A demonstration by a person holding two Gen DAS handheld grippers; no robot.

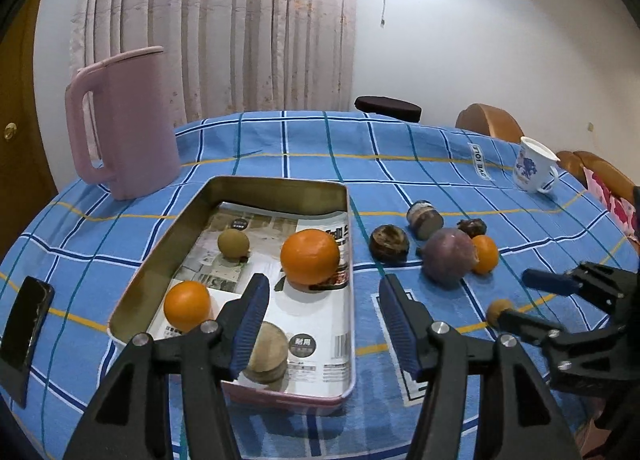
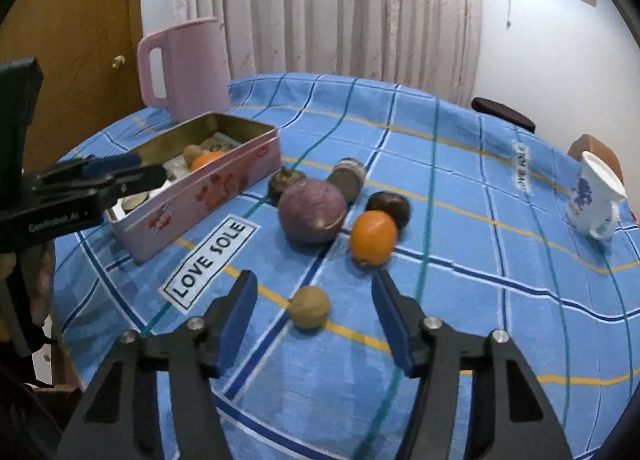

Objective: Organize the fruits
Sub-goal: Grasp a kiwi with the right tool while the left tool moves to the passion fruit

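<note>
A pink tin box (image 1: 344,392) (image 2: 208,196) lined with printed paper holds a large orange (image 1: 310,257), a small orange (image 1: 187,306), a small tan fruit (image 1: 233,244) and a pale round fruit (image 1: 269,348). My left gripper (image 1: 324,324) is open over the box's near right part. On the cloth lie a big purple fruit (image 2: 312,212), an orange (image 2: 373,237), several dark fruits (image 2: 389,207) and a small tan fruit (image 2: 309,307). My right gripper (image 2: 314,320) is open, its fingers either side of the small tan fruit, apart from it.
A pink jug (image 1: 124,120) (image 2: 186,68) stands behind the box. A white mug with blue print (image 1: 534,170) (image 2: 594,200) stands at the far right. A black phone (image 1: 26,326) lies at the left. The blue checked tablecloth (image 2: 480,300) covers a round table.
</note>
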